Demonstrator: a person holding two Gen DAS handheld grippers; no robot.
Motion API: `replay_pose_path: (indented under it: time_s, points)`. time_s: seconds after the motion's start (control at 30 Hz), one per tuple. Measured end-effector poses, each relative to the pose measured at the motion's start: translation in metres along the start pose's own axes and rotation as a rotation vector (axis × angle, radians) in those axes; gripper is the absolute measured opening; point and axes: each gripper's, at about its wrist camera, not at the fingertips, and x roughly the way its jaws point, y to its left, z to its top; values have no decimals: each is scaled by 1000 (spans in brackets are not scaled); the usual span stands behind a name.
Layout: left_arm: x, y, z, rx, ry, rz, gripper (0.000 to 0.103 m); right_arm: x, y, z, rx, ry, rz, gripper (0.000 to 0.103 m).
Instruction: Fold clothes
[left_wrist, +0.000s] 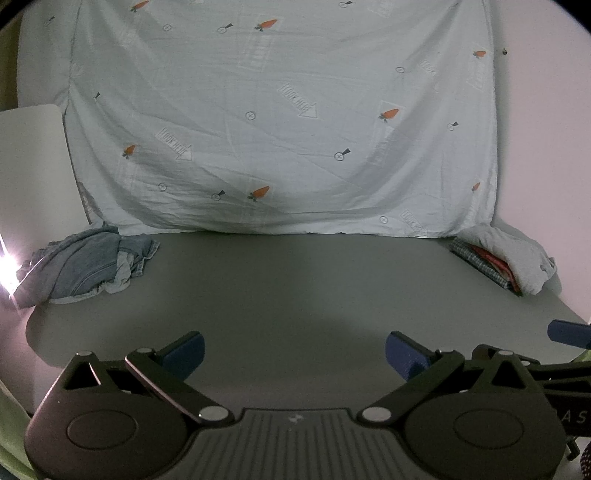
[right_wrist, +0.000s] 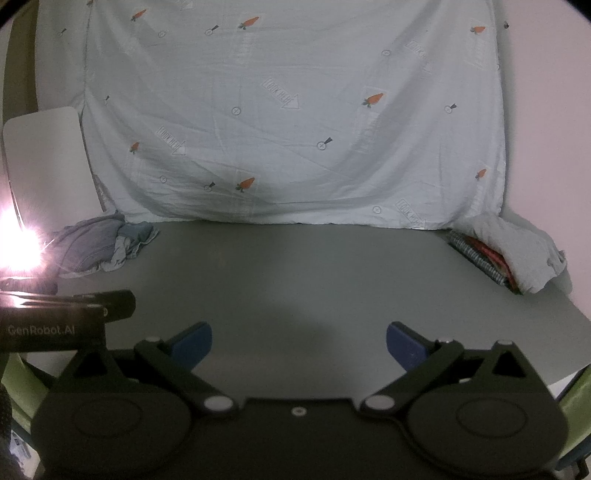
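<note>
A crumpled pile of blue denim clothes (left_wrist: 88, 266) lies at the far left of the grey table (left_wrist: 295, 288); it also shows in the right wrist view (right_wrist: 107, 247). A stack of folded clothes (left_wrist: 495, 266) sits at the far right, partly under the sheet's corner, also in the right wrist view (right_wrist: 487, 258). My left gripper (left_wrist: 294, 356) is open and empty over the table's near edge. My right gripper (right_wrist: 298, 347) is open and empty beside it, and one of its fingers (left_wrist: 569, 332) shows at the right of the left wrist view.
A pale sheet with carrot prints (left_wrist: 280, 122) hangs behind the table as a backdrop. A white board (left_wrist: 33, 166) stands at the far left. A bright light glare (right_wrist: 22, 247) sits at the left edge. The left gripper's body (right_wrist: 66, 317) shows at left.
</note>
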Motion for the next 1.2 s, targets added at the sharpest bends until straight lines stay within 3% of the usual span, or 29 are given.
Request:
replay_pose_path:
  time_s: [1.2]
  points:
    - [5,-14,14,6,13,7,103,-5,-5,-10,15,-3,3,102]
